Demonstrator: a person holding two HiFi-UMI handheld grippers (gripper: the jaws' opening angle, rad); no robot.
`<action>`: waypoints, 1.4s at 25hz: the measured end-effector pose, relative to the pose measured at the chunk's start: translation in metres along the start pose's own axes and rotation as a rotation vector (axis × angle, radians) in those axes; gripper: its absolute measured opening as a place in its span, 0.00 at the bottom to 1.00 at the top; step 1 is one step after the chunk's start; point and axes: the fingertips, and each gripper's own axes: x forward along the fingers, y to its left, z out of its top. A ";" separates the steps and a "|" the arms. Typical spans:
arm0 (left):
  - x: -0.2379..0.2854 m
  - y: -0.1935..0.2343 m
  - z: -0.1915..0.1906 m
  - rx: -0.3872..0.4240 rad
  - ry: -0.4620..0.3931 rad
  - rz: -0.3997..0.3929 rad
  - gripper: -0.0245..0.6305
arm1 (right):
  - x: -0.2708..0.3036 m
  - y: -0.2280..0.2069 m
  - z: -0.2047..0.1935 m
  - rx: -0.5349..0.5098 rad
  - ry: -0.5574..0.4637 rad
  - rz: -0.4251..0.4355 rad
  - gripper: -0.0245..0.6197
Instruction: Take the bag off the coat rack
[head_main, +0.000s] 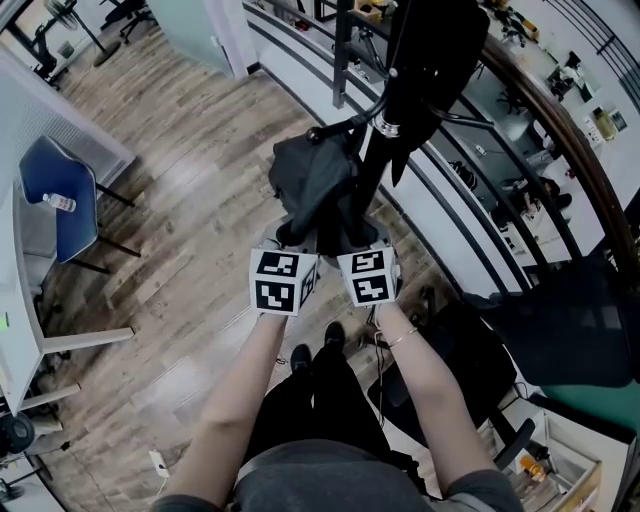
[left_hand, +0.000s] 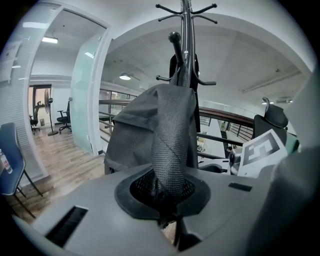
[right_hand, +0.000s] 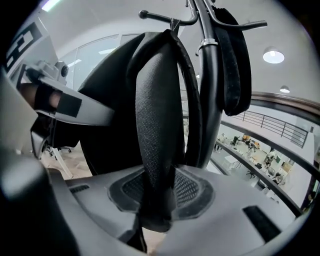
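Tongs: left gripper (left_hand: 167, 202) clenched on mesh strap (left_hand: 172, 145), right gripper (right_hand: 157, 200) clenched on padded strap (right_hand: 155, 125) | bag (head_main: 310, 180) hangs at 12 o'clock on coat rack (head_main: 385, 130) | risk: straps seemingly looped over hook (right_hand: 172, 22); pulling outward, not up, could snag and tip rack.

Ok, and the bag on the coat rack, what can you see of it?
The bag is a dark grey fabric backpack with padded mesh straps, slack and crumpled. It hangs from a hook of the coat rack, against its pole. The left gripper is shut on one strap; the right gripper on the other strap.
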 end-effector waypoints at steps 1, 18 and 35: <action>-0.002 0.000 0.000 -0.002 0.001 -0.006 0.10 | -0.002 0.000 0.000 -0.001 0.000 -0.005 0.20; -0.058 -0.015 0.018 -0.035 -0.081 -0.094 0.08 | -0.057 0.028 0.011 -0.016 -0.066 -0.064 0.12; -0.123 -0.018 0.051 -0.027 -0.200 -0.120 0.08 | -0.106 0.064 0.052 -0.074 -0.147 -0.106 0.11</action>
